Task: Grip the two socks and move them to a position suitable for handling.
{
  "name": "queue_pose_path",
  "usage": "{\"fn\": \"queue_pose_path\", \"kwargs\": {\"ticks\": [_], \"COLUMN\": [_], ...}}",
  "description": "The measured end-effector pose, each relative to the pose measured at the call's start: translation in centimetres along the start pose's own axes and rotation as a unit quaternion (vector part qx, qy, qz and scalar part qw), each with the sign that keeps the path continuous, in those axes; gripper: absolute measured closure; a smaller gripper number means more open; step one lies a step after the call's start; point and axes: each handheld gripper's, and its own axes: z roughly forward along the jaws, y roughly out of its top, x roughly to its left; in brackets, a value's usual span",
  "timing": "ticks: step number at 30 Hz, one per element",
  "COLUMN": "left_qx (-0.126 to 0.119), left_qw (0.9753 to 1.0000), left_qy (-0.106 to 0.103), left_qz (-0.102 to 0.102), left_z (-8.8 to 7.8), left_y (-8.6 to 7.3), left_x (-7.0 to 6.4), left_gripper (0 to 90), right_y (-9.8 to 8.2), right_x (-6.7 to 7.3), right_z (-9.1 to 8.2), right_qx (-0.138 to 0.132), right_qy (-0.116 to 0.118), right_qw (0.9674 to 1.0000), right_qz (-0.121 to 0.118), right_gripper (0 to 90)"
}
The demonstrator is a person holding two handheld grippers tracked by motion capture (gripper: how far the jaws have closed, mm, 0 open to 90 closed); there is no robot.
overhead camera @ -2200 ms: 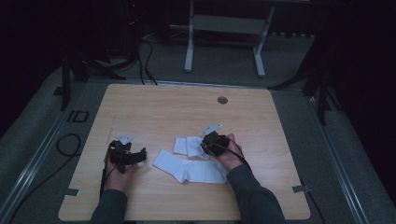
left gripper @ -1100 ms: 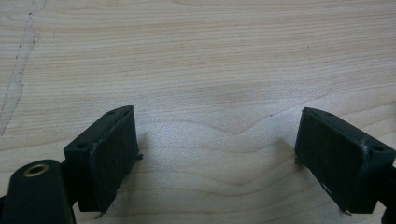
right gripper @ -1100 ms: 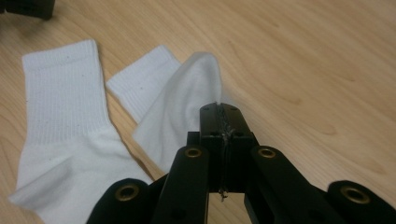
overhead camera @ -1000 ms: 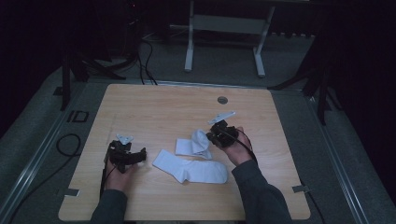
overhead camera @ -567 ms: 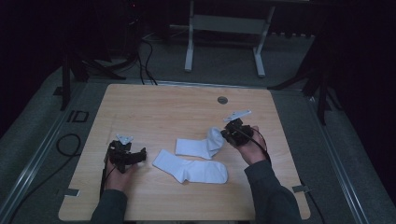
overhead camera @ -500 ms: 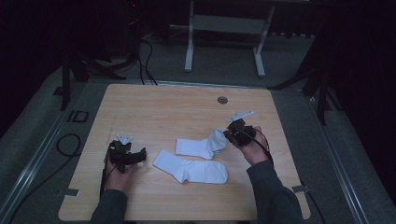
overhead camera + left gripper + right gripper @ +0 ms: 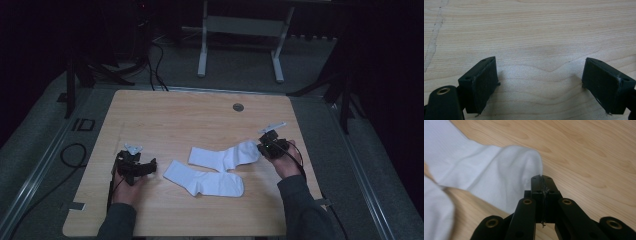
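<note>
Right gripper (image 7: 541, 178) clamped on thin edge of sock (image 7: 225, 155); left gripper (image 7: 540, 82) wide open, empty; sock may slip free if tugged

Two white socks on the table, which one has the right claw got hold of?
The far sock, the one stretched toward the table's right side. The right claw is shut on its end, while the near sock lies flat and untouched.

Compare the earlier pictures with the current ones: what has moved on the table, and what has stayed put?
The right gripper, shut on the upper sock, has pulled its end out to the right, unfolding it flat. The lower sock and the open left gripper kept their places on the table.
</note>
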Motion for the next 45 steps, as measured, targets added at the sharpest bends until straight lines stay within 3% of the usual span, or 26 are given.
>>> {"fn": "queue_pose_path", "kwargs": {"ticks": [5,9,14,18,28,31,36,45], "left_qx": [0.0,0.0,0.0,0.0,0.0,0.0,0.0,0.0], "left_qw": [1.0,1.0,1.0,1.0,1.0,1.0,1.0,1.0], "left_qy": [0.0,0.0,0.0,0.0,0.0,0.0,0.0,0.0], "left_qz": [0.0,0.0,0.0,0.0,0.0,0.0,0.0,0.0], "left_z": [0.0,0.0,0.0,0.0,0.0,0.0,0.0,0.0], "left_y": [0.0,0.0,0.0,0.0,0.0,0.0,0.0,0.0], "left_x": [0.0,0.0,0.0,0.0,0.0,0.0,0.0,0.0], "left_gripper": [13.2,13.1,13.2,13.2,13.2,13.2,13.1,13.1], "right_y": [-0.6,-1.4,-1.8,-1.4,0.4,1.0,2.0,3.3], "right_x": [-0.8,-1.3,-1.8,-1.3,1.8,2.7,3.8,5.6], "right_z": [0.2,0.6,0.6,0.4,1.6,1.9,2.7,4.0], "right_qx": [0.013,0.037,0.04,0.023,0.005,-0.01,-0.019,-0.028], "right_qy": [-0.016,-0.045,-0.055,-0.037,0.003,0.032,0.054,0.079], "right_qw": [0.9998,0.9983,0.9976,0.999,0.9994,0.9984,0.9961,0.9922], "right_qz": [0.005,0.003,0.009,0.008,-0.034,-0.046,-0.068,-0.092], "right_gripper": [88.7,88.0,75.1,71.0,69.7,69.3,67.9,67.1]}}
